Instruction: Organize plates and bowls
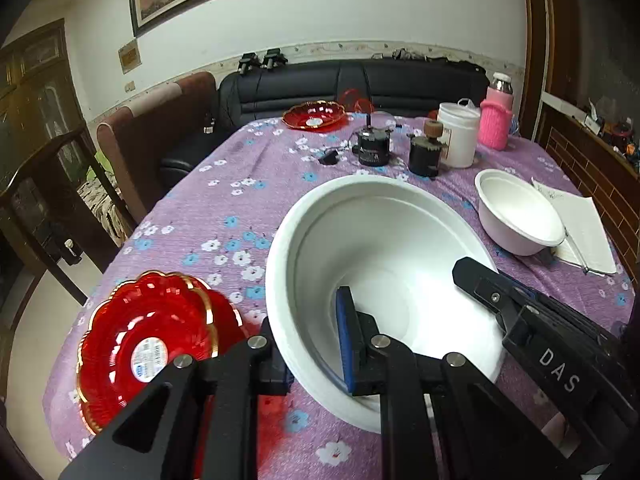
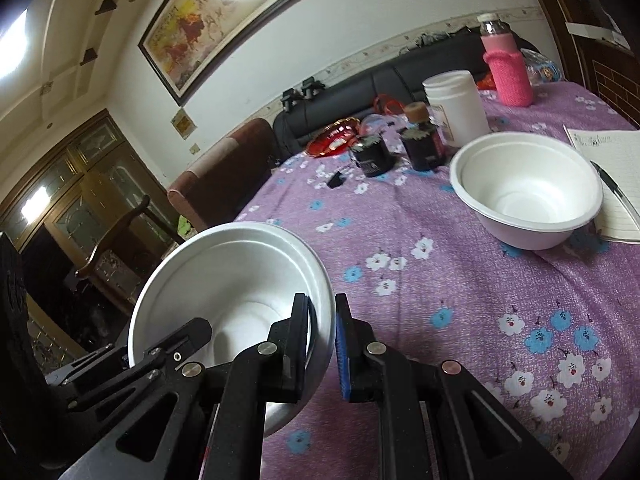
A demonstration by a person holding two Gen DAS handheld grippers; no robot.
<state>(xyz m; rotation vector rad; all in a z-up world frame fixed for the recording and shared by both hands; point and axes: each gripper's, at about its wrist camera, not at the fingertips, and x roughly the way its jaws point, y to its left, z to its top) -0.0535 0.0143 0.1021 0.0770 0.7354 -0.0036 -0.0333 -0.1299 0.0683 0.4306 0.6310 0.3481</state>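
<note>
A large white bowl [image 1: 380,248] is held between both grippers above the purple flowered table [image 1: 224,200]. My left gripper [image 1: 312,340] is shut on its near-left rim, one finger inside, one outside. My right gripper [image 2: 322,344] is shut on the same bowl [image 2: 232,276] at its right rim; its finger [image 1: 492,292] shows in the left wrist view. A second white bowl [image 1: 516,212] sits on the table to the right, also in the right wrist view [image 2: 528,188]. A red glass plate [image 1: 148,340] lies near left; another red plate [image 1: 314,116] lies at the far edge.
Two black jars [image 1: 374,144], a white tub [image 1: 458,134] and a pink-sleeved bottle [image 1: 496,116] stand at the table's back. A notebook with a pen [image 2: 616,172] lies right of the second bowl. A black sofa and brown chair stand behind the table.
</note>
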